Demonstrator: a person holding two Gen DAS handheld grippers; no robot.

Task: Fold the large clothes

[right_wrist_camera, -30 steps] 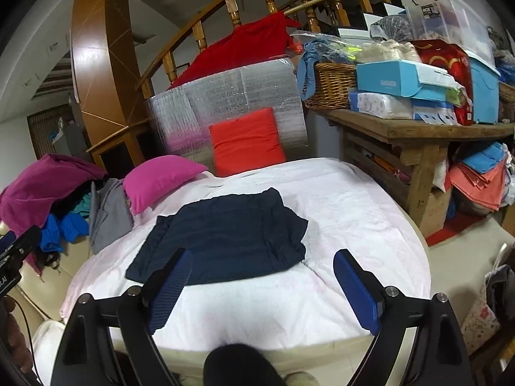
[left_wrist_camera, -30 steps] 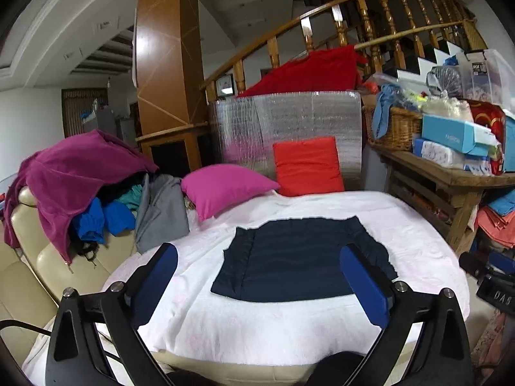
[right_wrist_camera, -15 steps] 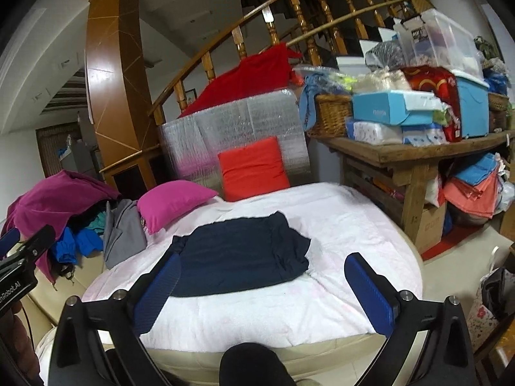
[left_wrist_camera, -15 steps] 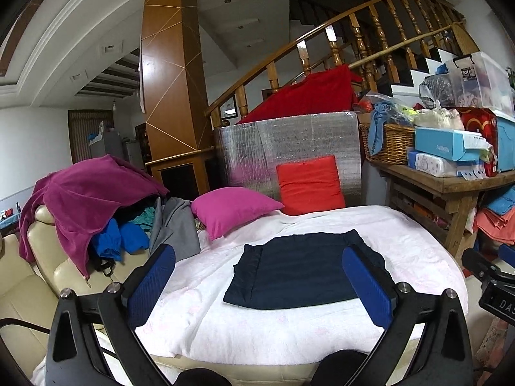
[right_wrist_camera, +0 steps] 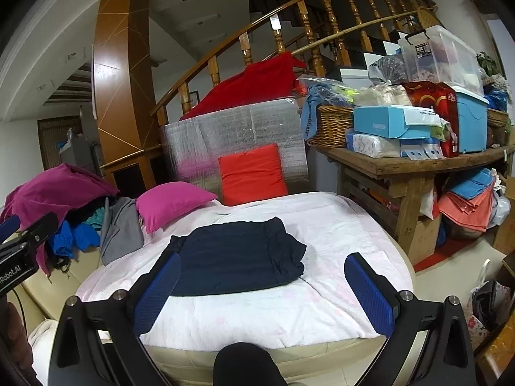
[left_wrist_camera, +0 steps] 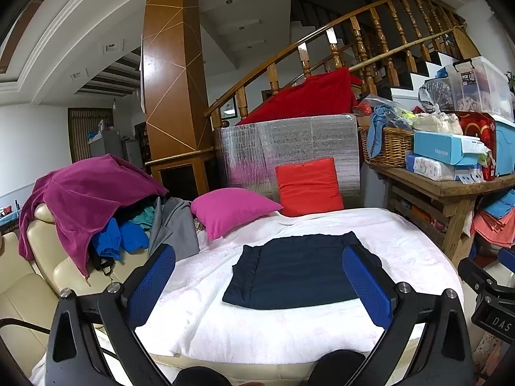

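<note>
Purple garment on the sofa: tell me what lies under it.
Under the purple garment, draped over the cream sofa, blue clothing, a teal piece and a grey garment stick out. Whatever lies deeper in the pile is covered.

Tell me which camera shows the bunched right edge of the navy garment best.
The right wrist view: the navy garment shows its rumpled right edge unobstructed. In the left wrist view the garment has that edge partly behind a blue finger.
</note>
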